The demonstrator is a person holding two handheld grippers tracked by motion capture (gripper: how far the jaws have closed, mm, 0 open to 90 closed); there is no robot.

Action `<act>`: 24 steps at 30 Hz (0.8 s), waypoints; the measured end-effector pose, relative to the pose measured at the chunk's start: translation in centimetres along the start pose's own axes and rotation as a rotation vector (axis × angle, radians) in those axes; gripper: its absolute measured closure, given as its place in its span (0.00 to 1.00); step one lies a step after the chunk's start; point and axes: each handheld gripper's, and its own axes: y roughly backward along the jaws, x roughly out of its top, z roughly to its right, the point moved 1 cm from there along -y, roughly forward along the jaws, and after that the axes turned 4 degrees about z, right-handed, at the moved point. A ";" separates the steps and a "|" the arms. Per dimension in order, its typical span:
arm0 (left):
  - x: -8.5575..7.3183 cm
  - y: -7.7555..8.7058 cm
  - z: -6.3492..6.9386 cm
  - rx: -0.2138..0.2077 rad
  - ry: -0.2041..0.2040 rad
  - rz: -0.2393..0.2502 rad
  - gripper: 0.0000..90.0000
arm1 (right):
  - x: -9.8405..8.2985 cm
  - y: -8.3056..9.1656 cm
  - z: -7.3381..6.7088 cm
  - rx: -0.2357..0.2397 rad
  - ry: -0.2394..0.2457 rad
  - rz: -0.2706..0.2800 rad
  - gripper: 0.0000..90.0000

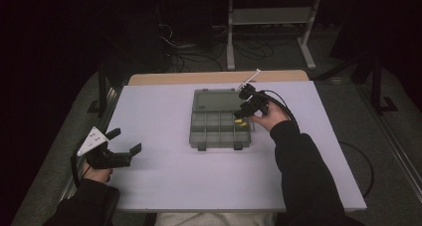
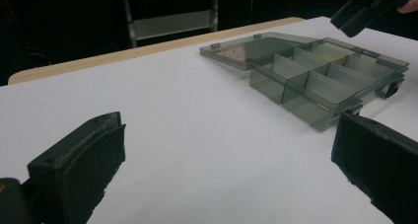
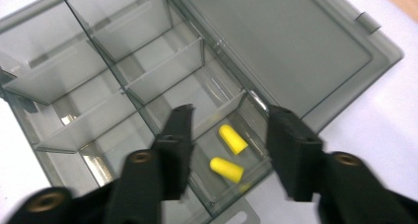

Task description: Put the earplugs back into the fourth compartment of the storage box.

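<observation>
- The right gripper [image 1: 242,112] hung over the right end of the grey compartment box [image 1: 214,132], at about two o'clock from the middle of the white table [image 1: 159,176].
- Its fingers [image 3: 291,150] stood apart, with nothing pinched between them; seen from the right gripper view, they straddled one corner compartment.
- Two yellow earplugs [image 3: 226,168] lay loose on the floor of that compartment, near each other, neither touching a finger as far as I could tell.
- From above, the earplugs [image 1: 240,121] showed as a small yellow spot just under the gripper, in the box's rightmost column.
- The box lay open, its clear lid [image 1: 215,99] folded flat on the table toward twelve o'clock; the two latches sat on the edge toward six o'clock.
- The other compartments looked bare in the right gripper view.
- The left gripper [image 1: 126,141] rested low at about eight o'clock, well apart from the box, a grey three-cornered plate on top.
- Its fingers [image 2: 84,160] were wide apart with only bare table between them, pointing toward the box [image 2: 315,81].
- A dark-sleeved forearm [image 1: 303,171] reached in from six o'clock to the right gripper.
</observation>
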 end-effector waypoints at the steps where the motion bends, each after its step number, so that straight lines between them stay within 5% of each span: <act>1: 0.0 0.0 0.0 0.000 0.000 0.000 0.00 | -0.1 0.2 0.0 0.006 -0.003 0.005 0.48; 11: 0.0 0.0 0.0 0.000 0.003 -0.003 0.00 | -1.8 2.6 0.3 -0.015 -0.052 0.081 0.16; 24: 0.0 0.0 0.0 0.001 0.004 -0.004 0.00 | -4.2 5.5 0.0 -0.047 -0.075 0.158 0.01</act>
